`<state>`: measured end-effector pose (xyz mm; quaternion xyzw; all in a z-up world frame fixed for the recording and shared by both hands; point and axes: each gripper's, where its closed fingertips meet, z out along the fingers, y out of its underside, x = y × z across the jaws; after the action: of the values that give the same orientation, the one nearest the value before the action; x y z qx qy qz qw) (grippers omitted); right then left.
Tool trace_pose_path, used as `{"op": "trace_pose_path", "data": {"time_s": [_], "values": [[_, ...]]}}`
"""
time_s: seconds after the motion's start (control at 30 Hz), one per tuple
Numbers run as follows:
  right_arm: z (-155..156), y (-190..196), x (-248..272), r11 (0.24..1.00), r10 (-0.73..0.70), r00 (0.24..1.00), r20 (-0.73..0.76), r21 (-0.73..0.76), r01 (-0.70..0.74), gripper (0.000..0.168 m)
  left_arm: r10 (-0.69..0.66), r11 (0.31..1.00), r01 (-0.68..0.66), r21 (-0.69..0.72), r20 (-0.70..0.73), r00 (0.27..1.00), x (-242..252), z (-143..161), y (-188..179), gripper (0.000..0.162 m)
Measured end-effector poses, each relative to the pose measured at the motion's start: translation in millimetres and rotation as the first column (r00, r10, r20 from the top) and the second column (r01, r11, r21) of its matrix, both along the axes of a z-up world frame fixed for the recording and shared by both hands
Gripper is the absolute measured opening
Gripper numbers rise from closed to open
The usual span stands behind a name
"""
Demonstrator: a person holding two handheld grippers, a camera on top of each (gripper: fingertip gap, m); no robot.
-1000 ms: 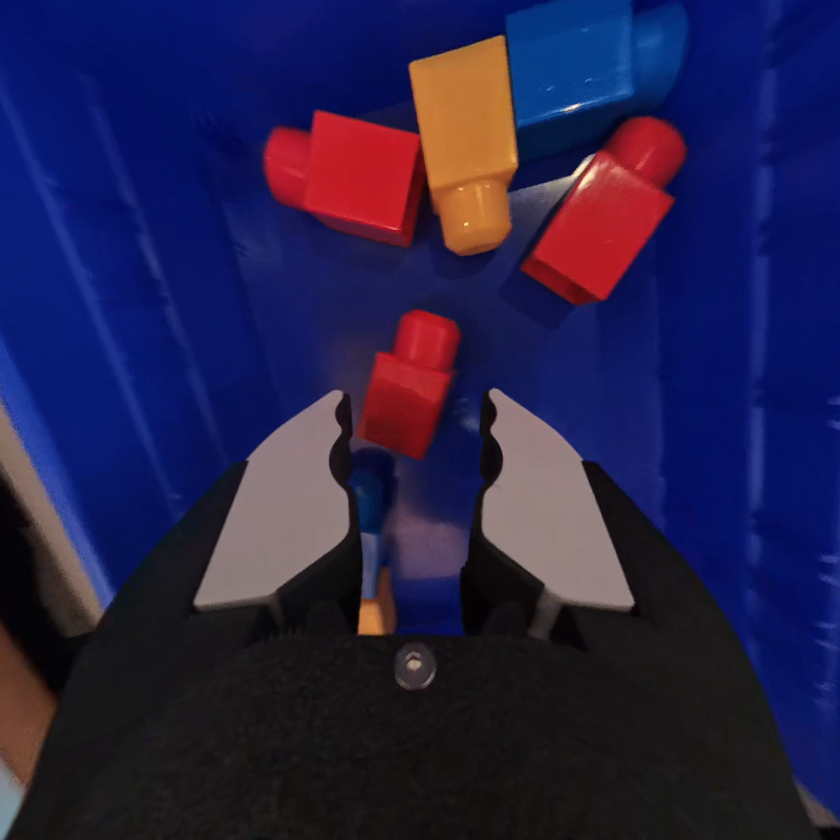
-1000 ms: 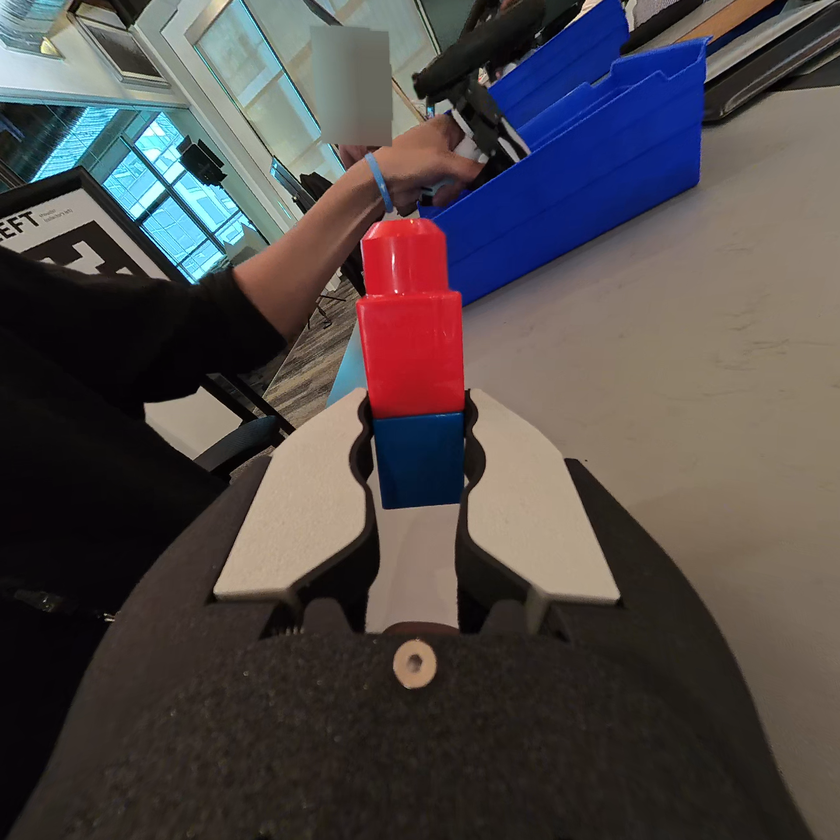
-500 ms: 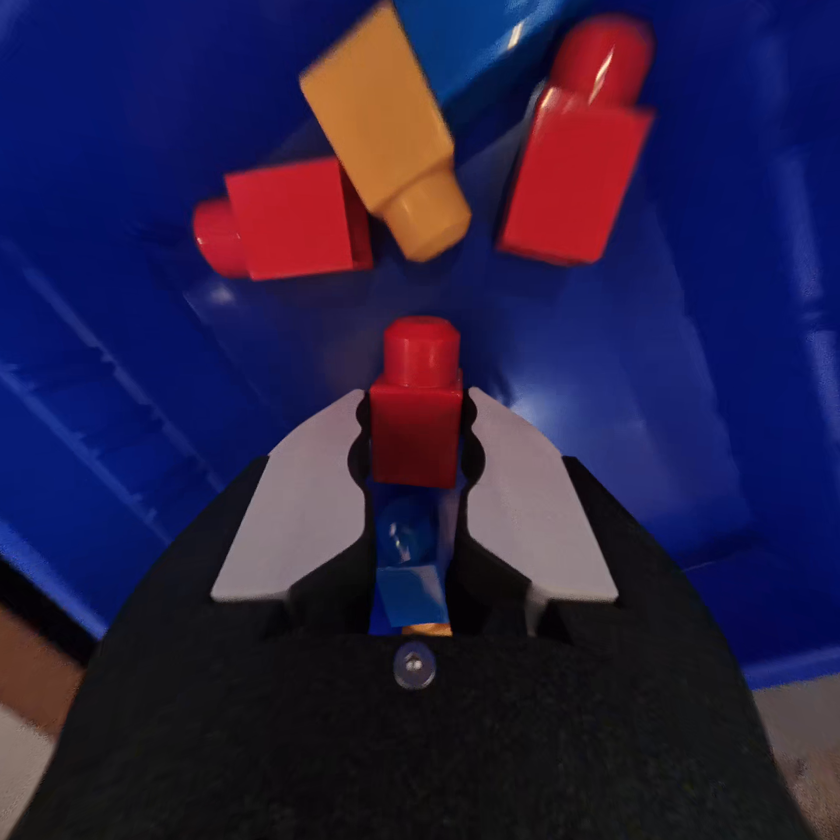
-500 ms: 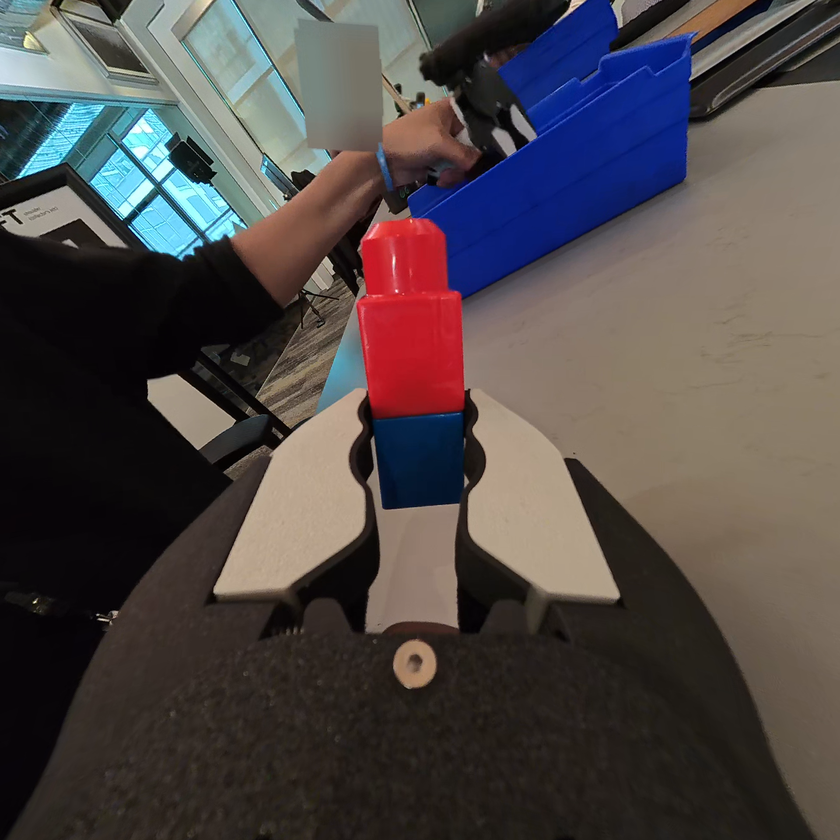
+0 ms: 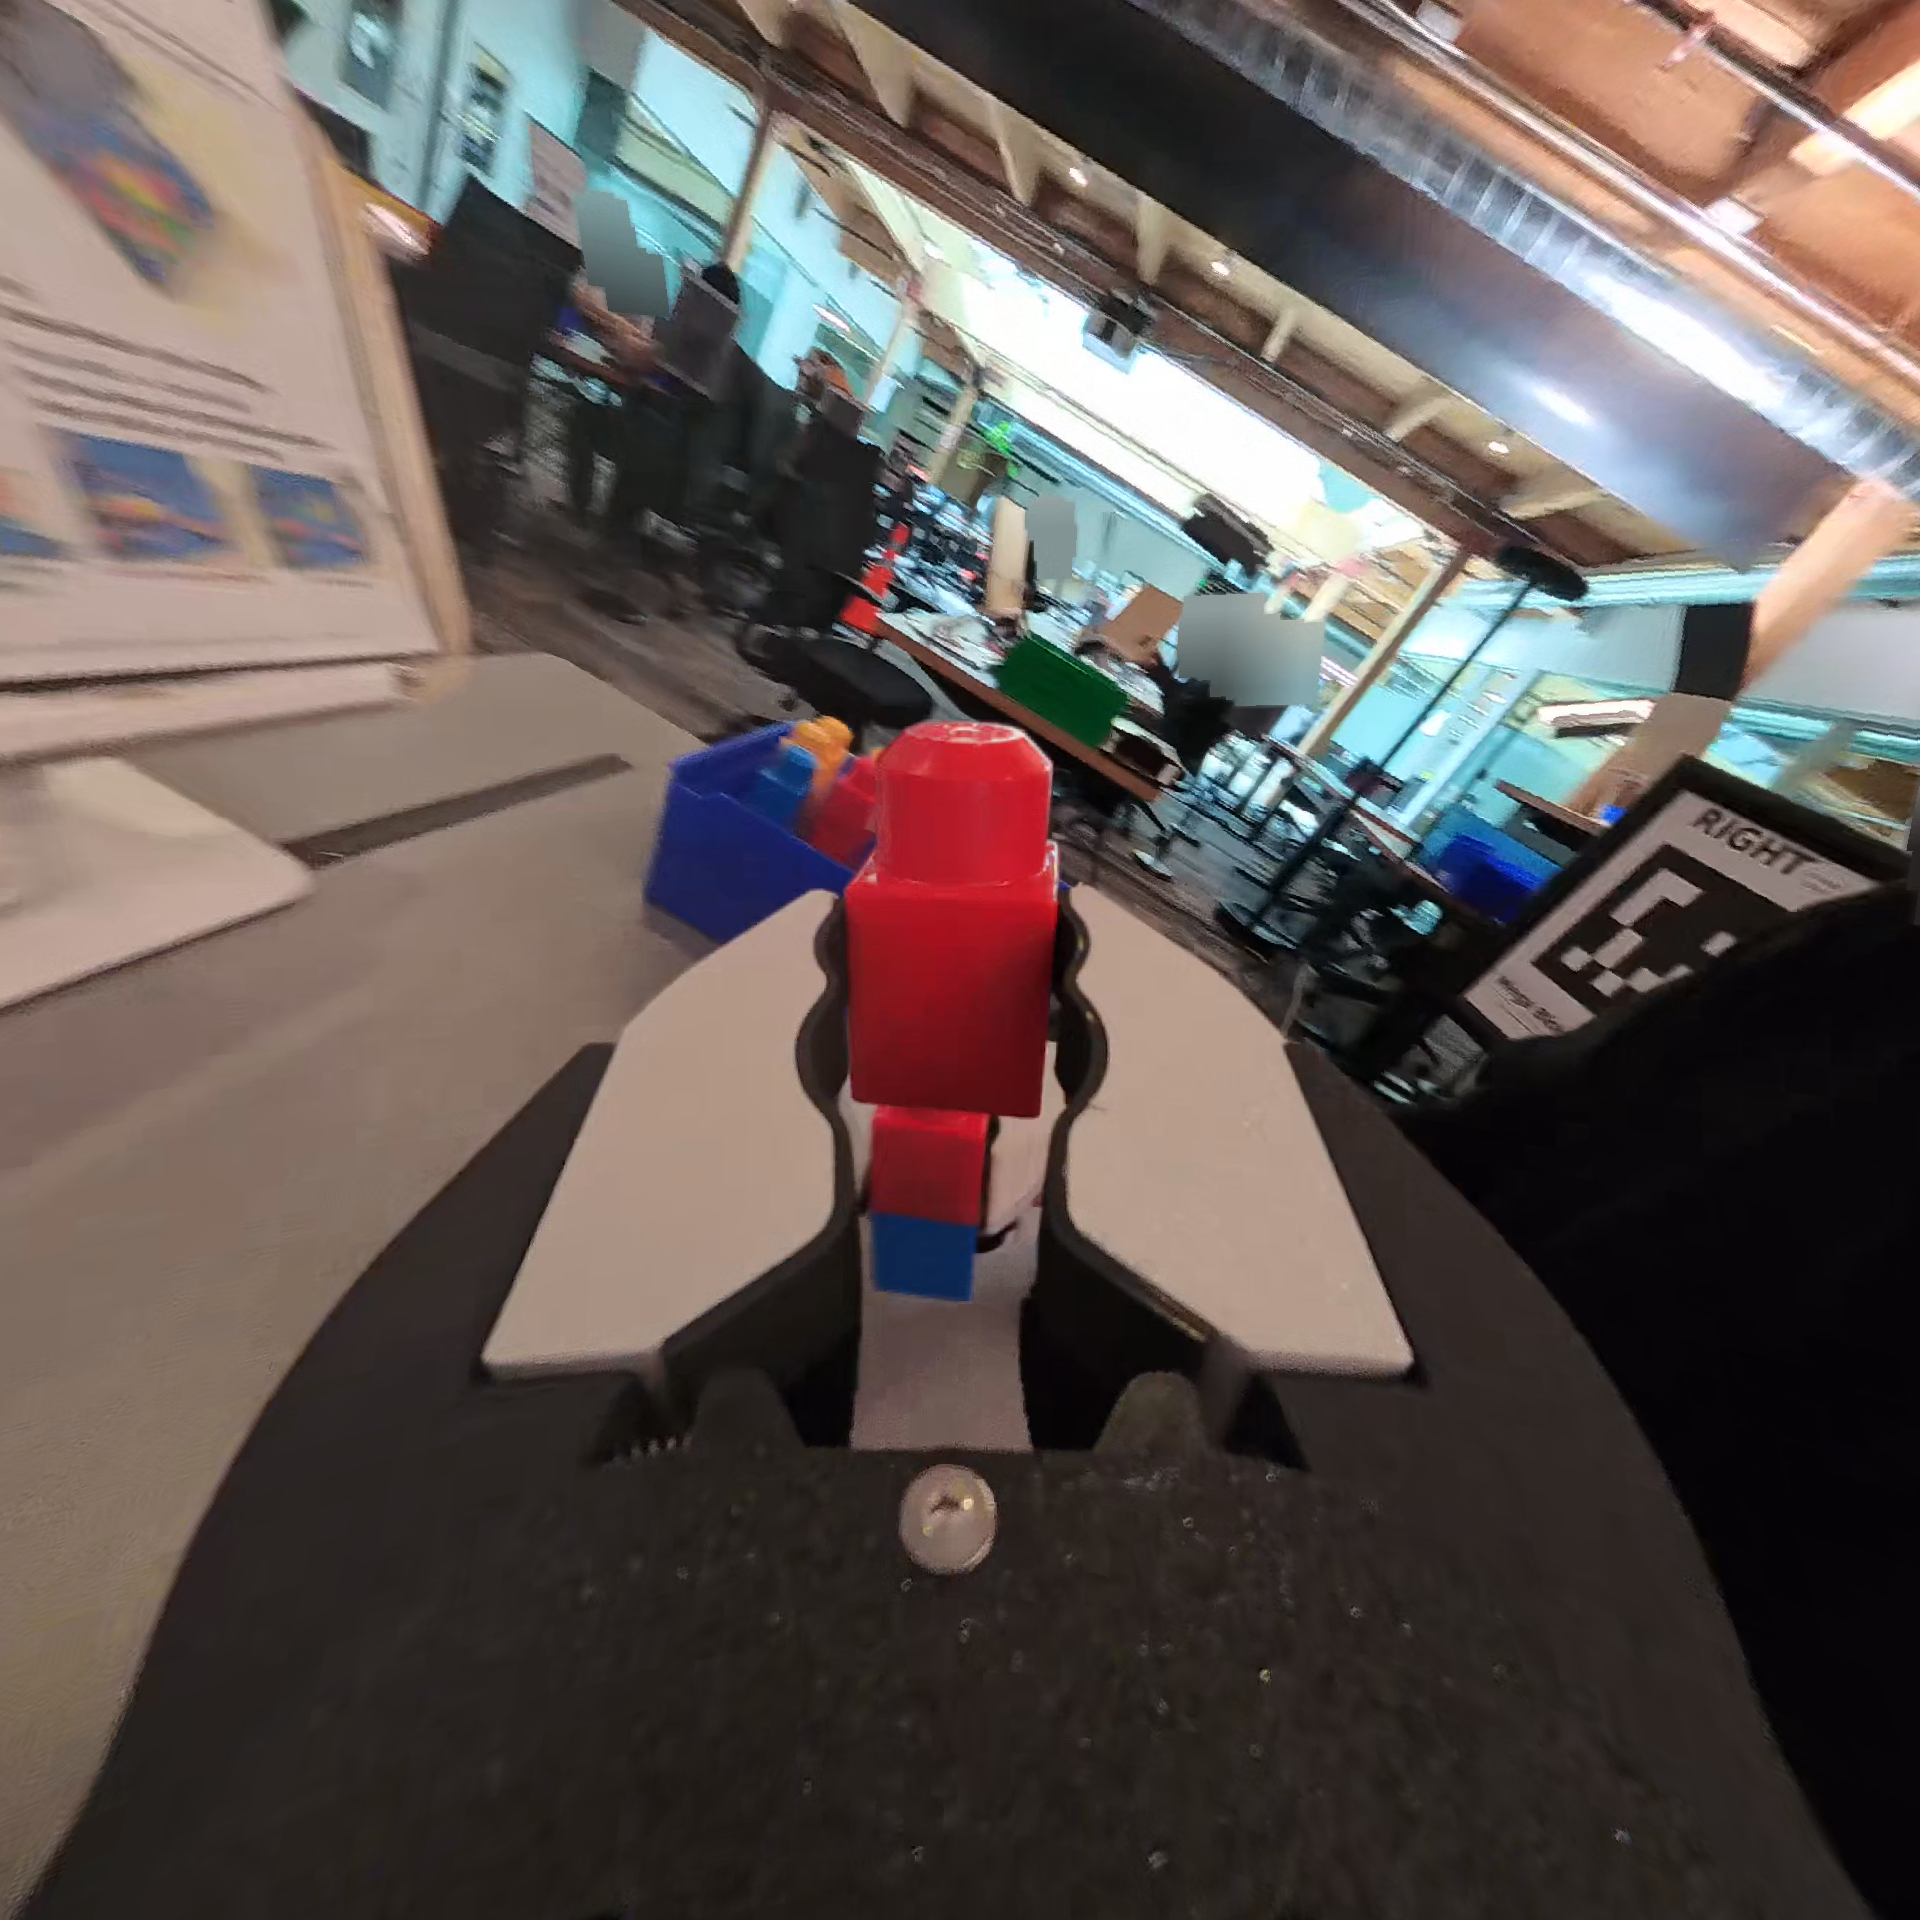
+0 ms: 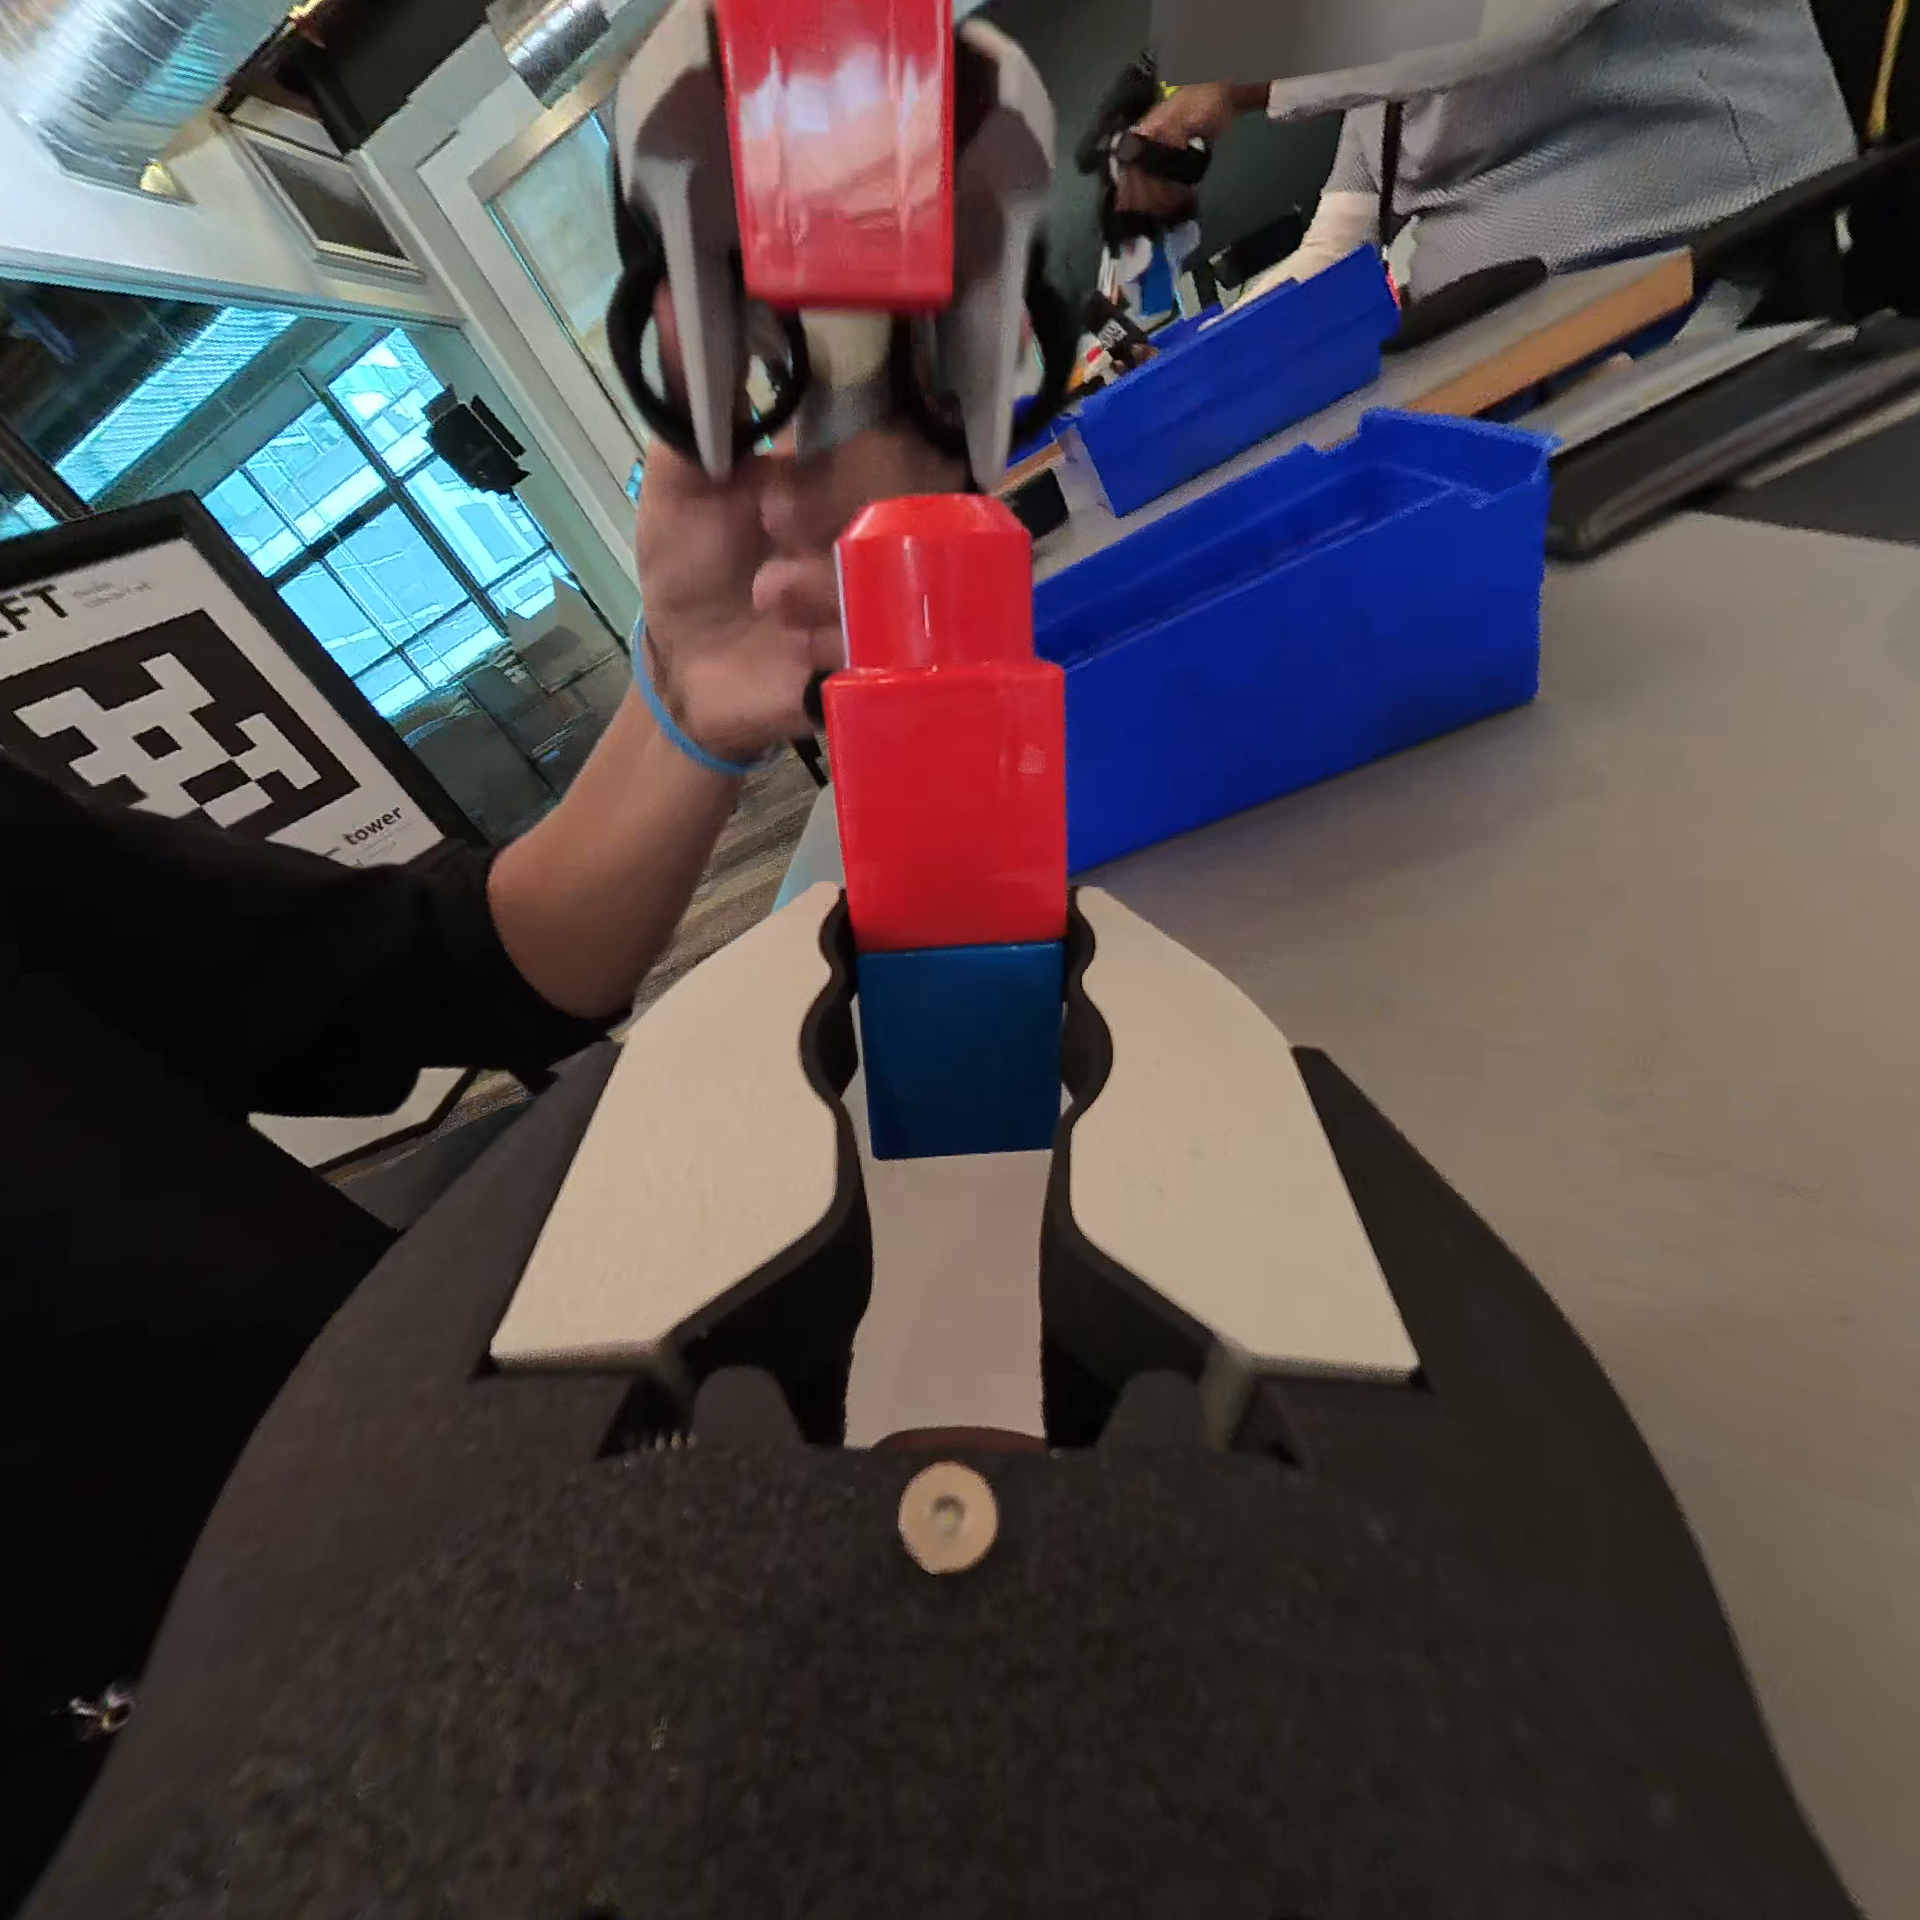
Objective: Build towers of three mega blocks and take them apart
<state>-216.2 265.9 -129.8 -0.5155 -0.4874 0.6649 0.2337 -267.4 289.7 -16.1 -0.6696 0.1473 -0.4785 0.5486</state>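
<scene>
Two blue bins [image 6: 1299, 665] on grey table [image 6: 1558, 1039]. Beside nearer bin: right gripper [image 6: 958, 1023] clamped on blue block [image 6: 958, 1049] bearing one red block [image 6: 951, 790]. Above (not touching): left gripper [image 5: 948, 997] clamped on second red block [image 5: 948, 987].

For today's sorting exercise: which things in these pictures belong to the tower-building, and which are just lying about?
Belongs to the job:
- left tongs holding a red block
- right tongs holding a blue block with a second red block on it
- blue bin of spare blocks

Lying about:
- empty blue bin
- framed marker sign
- poster
</scene>
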Motion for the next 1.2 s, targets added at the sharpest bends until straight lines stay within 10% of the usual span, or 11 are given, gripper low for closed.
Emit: {"op": "trace_pose_path", "data": {"time_s": [1.2], "values": [[15.8, 10.4, 24.8, 0.997, 0.001, 0.999, -0.034, -0.080, -0.004, 0.035, -0.130, 0.990, 0.124, -0.062, -0.108, 0.986, 75.1, -51.5, 13.0, 0.037]]}}
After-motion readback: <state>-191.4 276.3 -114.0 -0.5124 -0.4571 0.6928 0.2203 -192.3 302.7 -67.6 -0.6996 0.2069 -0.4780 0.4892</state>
